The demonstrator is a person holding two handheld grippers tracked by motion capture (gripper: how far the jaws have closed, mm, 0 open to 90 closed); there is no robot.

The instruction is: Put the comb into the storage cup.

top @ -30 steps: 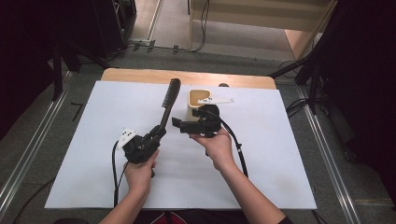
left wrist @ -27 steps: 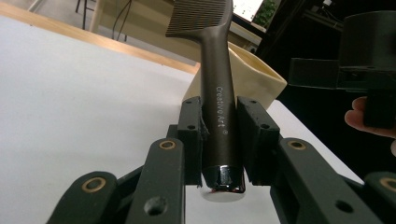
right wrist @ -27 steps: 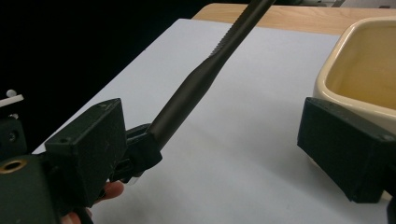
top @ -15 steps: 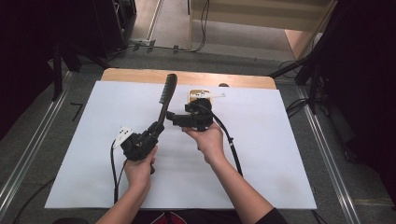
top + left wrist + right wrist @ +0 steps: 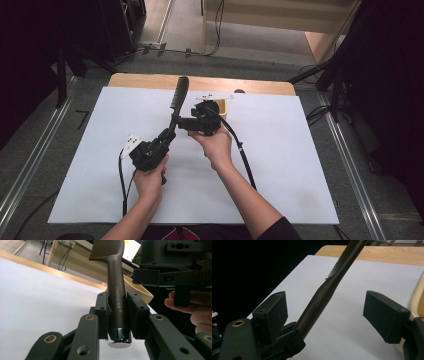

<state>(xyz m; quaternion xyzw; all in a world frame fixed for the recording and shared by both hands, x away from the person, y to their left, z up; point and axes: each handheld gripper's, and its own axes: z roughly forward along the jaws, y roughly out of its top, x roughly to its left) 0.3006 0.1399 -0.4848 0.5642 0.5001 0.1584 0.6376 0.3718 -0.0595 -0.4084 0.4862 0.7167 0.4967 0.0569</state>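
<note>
My left gripper (image 5: 159,143) clamps the dark comb (image 5: 178,100) by its handle, holding it raised and slanted above the white sheet (image 5: 280,165). My right gripper (image 5: 181,123) is beside the comb's handle; its jaws have just been closing, the handle between them, pads not touching it.

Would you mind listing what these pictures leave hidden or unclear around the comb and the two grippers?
- Tan tray, high view: its inside is hidden behind the right gripper.
- Comb, left gripper view: the teeth's far end is cut off by the top edge.
- Comb, right gripper view: its handle end is hidden by the left gripper, which clamps it.
</note>
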